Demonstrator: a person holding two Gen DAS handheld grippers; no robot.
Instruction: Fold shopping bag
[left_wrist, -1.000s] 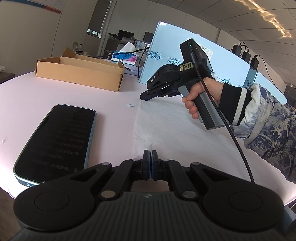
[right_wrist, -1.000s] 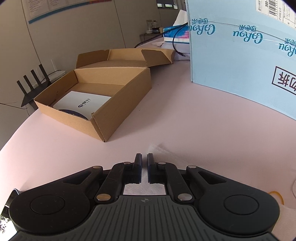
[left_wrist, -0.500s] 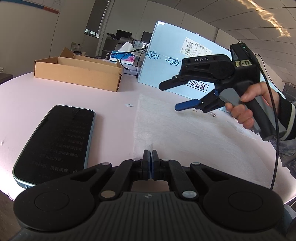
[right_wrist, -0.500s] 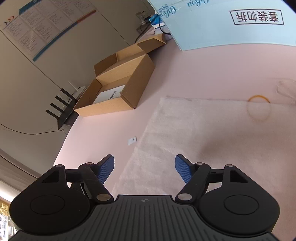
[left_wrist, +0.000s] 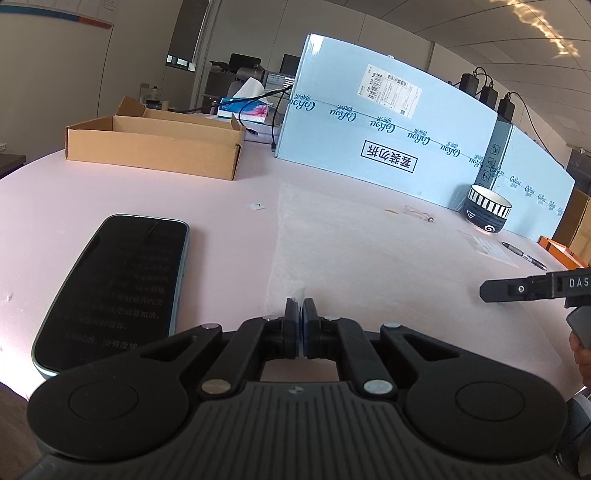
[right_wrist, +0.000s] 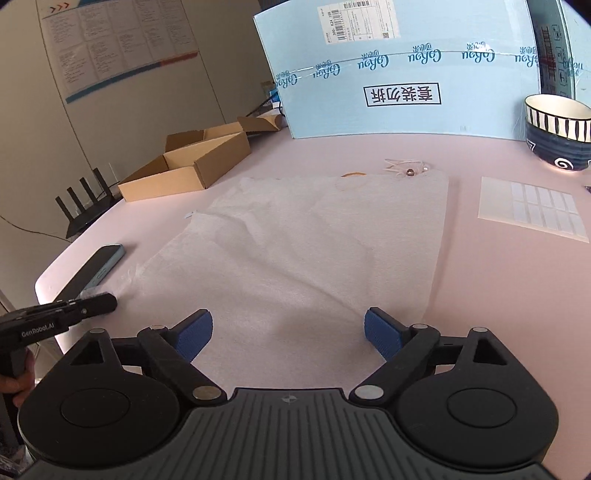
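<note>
The left tool (left_wrist: 299, 314) is pinching the shopping bag's (right_wrist: 314, 243) near-left corner, while the right tool (right_wrist: 284, 332), just spread and empty, is hovering nearer its free near-right corner.

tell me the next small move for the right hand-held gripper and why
Probably bring the right hand-held gripper, whose jaws have just been opening and hold nothing, down onto the near right corner of the shopping bag and close. The bag lies flat, and the left hand-held gripper is shut on its near left corner, so pinching the matching corner would let both lift that edge to fold.
</note>
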